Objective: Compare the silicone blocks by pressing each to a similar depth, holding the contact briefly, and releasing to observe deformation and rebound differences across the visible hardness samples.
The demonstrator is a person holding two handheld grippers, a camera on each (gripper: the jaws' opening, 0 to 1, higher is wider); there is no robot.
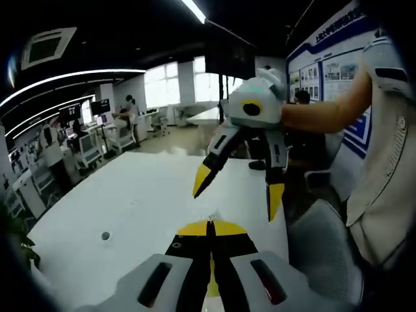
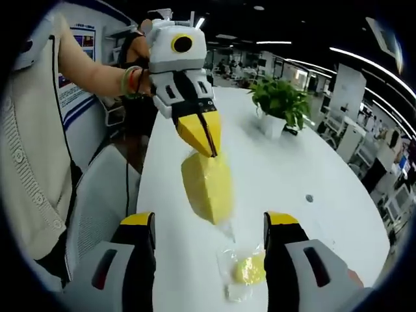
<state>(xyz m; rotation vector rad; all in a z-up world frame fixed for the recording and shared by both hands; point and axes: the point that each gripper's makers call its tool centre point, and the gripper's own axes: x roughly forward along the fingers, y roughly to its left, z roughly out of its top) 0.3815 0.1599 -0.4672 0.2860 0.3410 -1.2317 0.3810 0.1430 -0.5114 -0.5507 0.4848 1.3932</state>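
In the right gripper view, the left gripper (image 2: 207, 144) hangs above the tabletop (image 2: 273, 169), its jaws closed on the top of a silicone block (image 2: 208, 185) held clear of the surface. A bagged sample (image 2: 246, 272) lies on the tabletop between the right gripper's (image 2: 211, 250) spread jaws. A potted plant (image 2: 281, 107) stands farther along the tabletop, and a chair (image 2: 97, 201) sits at its near edge.

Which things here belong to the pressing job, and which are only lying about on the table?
For the job:
- left gripper, shut on the yellow block, lifted above the table
- right gripper, open
- bagged yellow piece on the table

Lying about:
- potted plant
- white table
- grey chair
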